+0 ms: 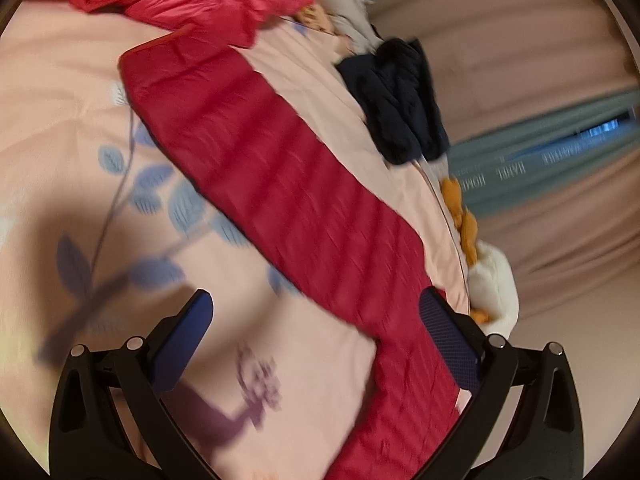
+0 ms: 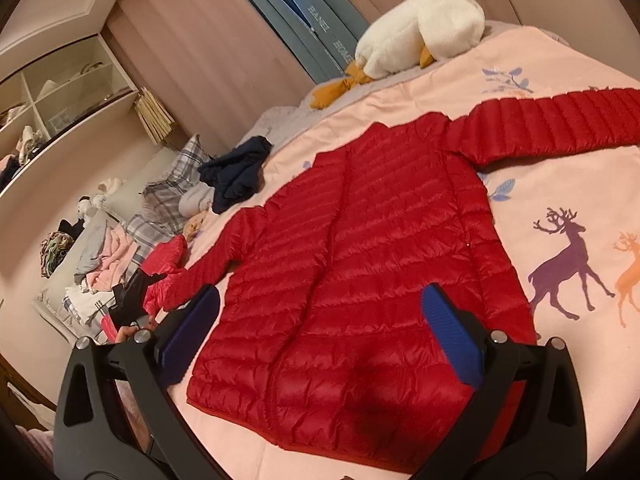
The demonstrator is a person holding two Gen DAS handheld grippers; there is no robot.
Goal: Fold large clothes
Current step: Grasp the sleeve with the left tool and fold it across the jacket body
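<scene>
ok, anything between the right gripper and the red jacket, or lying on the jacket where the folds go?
Nothing visible. The right gripper is open directly over the red puffer jacket, which lies flat on the pink bedspread. The navy garment and white plush duck sit clear of it.

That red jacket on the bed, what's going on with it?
A person is about to fold it, holding a two-finger gripper in each hand. The red jacket lies flat on the pink bedspread, sleeves spread out. The right gripper hovers open over the hem; the left gripper is open above one sleeve. Nothing is grasped or folded yet.
</scene>
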